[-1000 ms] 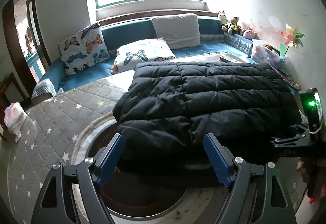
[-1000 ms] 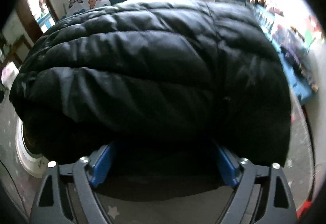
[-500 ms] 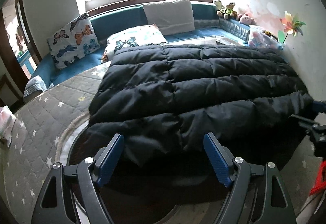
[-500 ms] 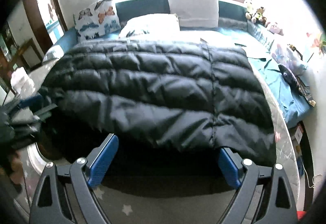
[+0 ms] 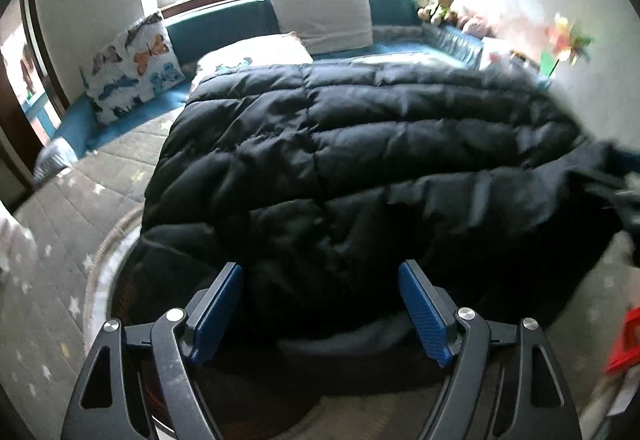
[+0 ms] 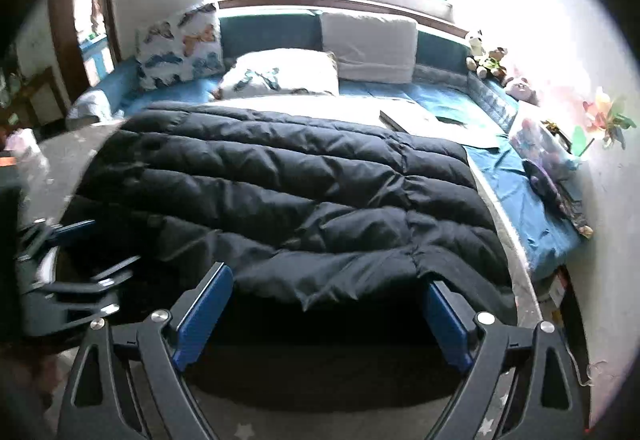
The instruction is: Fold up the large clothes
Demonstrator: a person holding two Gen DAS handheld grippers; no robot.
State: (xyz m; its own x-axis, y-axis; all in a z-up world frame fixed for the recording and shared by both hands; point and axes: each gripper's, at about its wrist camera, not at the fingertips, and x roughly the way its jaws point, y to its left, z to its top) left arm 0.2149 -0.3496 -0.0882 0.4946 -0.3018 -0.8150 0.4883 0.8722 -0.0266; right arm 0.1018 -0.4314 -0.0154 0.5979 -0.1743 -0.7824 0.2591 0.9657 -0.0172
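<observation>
A large black quilted down coat lies spread across a grey star-patterned mat on a wide bed, its near hem bunched and hanging toward the viewer in both wrist views. The left gripper has its blue pads set wide apart and holds nothing; the coat's near edge lies just beyond and between them, untouched. The right gripper is likewise spread wide and empty, its pads flanking the hem without pressing it. The likely risks come from the coat itself: the puffy, slippery fabric may spring back or slide out of a shallow pinch, so a grasp on only the outer layer could leave the layer beneath behind and give a crooked fold. The hem looks uneven, higher on one side, so lifting both corners together could twist the garment. The two tools are near each other at the coat's left corner, where the left gripper shows blurred at the edge of the right view, so they might collide. Around the coat, a butterfly-print cushion, a white pillow and a grey cushion sit at the far side, soft toys and a paper pinwheel line the right wall, and a flat book-like object lies just beyond the coat's far edge, where a forward fold might land.
</observation>
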